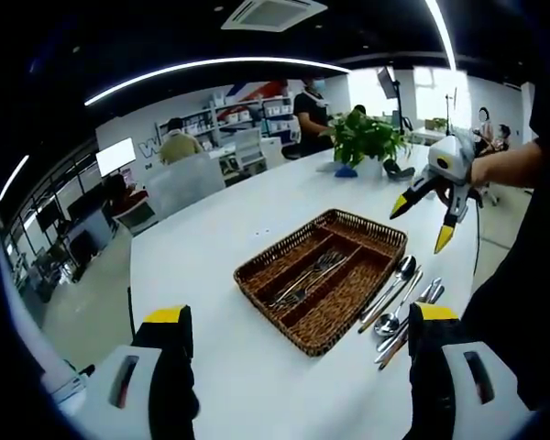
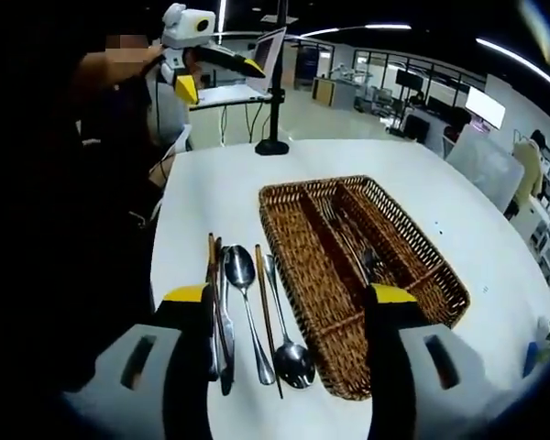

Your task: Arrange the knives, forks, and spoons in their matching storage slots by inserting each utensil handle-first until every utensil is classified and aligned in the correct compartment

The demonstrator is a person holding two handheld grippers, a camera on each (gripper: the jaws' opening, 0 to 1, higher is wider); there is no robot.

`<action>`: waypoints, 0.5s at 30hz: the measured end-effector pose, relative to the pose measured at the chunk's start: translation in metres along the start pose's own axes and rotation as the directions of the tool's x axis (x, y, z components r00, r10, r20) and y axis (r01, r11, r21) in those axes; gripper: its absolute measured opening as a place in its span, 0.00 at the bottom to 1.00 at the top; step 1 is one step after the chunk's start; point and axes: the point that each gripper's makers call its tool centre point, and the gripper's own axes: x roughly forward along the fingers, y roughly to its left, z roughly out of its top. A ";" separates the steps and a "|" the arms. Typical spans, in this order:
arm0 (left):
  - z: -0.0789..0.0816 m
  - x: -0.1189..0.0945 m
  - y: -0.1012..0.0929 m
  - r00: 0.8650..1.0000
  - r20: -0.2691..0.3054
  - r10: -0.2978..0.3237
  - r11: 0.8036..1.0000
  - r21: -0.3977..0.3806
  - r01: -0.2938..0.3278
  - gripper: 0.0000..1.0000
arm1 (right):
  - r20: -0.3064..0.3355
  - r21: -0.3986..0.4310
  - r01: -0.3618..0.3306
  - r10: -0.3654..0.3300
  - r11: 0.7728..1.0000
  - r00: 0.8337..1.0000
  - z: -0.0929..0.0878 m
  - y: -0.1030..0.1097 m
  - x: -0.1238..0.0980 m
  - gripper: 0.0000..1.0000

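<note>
Loose cutlery lies straight ahead of my right gripper (image 2: 289, 316), handles toward me.

The spoons (image 2: 247, 307) and knives (image 2: 218, 312) rest on the white table (image 2: 211, 197) at 9 o'clock of the wicker tray (image 2: 298, 257), long axes running 6 to 12. Both pairs of jaws stand apart, empty; forks (image 2: 362, 252) sit in the tray. My left gripper (image 1: 298, 344) hovers farther off.

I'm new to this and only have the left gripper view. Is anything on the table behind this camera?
Observer: Yes. The right gripper view shows a black stand with a round base on the table, beyond the wicker tray.
Operator: What does the thing carrying my camera look like from outside?
Observer: The left gripper is white with yellow-tipped jaws. It is held in the air past the table's edge, jaws apart and empty.
</note>
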 end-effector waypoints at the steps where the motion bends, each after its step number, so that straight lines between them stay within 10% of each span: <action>1: -0.001 0.000 0.000 1.000 -0.001 0.000 1.000 0.001 0.000 1.00 | -0.005 -0.002 -0.008 0.008 1.000 1.000 -0.002 0.002 0.003 0.66; 15: -0.007 -0.001 0.001 1.000 -0.001 0.013 1.000 -0.008 -0.013 1.00 | -0.032 -0.034 -0.074 0.073 0.997 0.997 -0.022 0.022 0.035 0.54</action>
